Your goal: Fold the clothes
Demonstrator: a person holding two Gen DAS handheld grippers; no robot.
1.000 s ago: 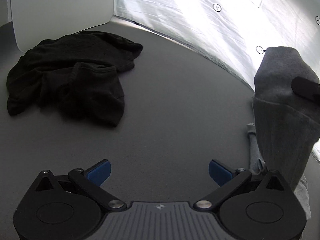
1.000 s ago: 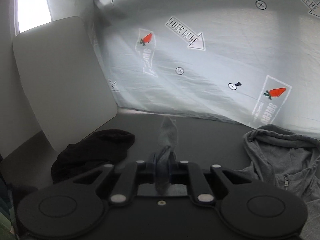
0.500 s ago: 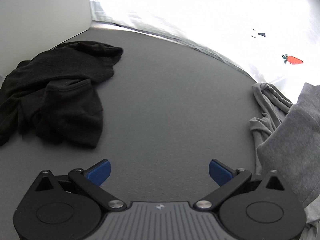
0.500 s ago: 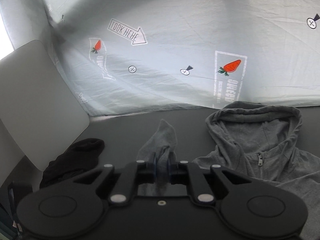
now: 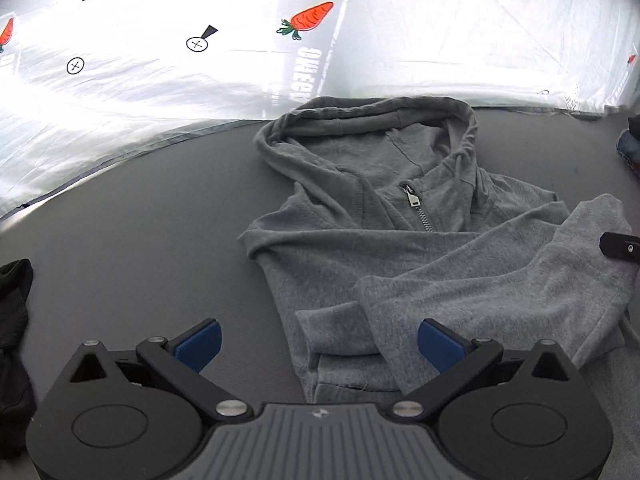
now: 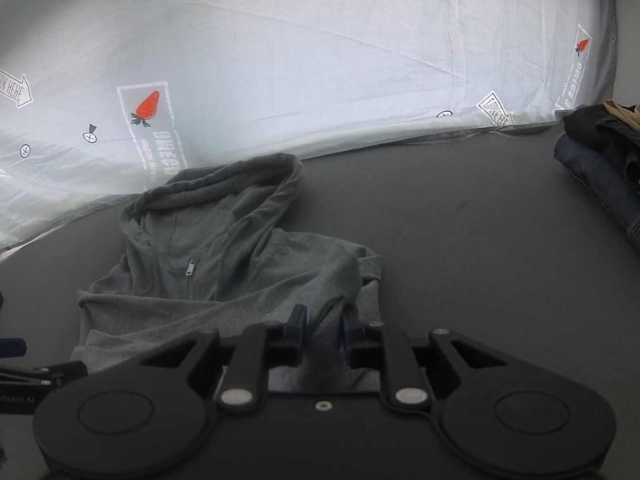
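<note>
A grey zip hoodie (image 5: 380,236) lies on the dark grey table, hood toward the printed backdrop. It also shows in the right wrist view (image 6: 224,268). A sleeve (image 5: 500,284) is folded across its front. My left gripper (image 5: 318,342) is open and empty, low over the hoodie's lower left edge. My right gripper (image 6: 323,330) has its jaws slightly apart with the sleeve's grey fabric (image 6: 326,312) between them; whether they still pinch it is unclear. A black part of the right gripper (image 5: 620,246) shows at the right edge of the left wrist view.
A black garment (image 5: 14,320) lies at the table's left. A stack of folded dark and denim clothes (image 6: 600,160) sits at the far right. A white printed sheet (image 6: 320,60) hangs behind the table. Dark table surface (image 6: 480,240) lies right of the hoodie.
Both grippers swung right. The right gripper carried the sleeve down across the hoodie's front, and its jaws now stand a little wider. The black garment slid to the left edge.
</note>
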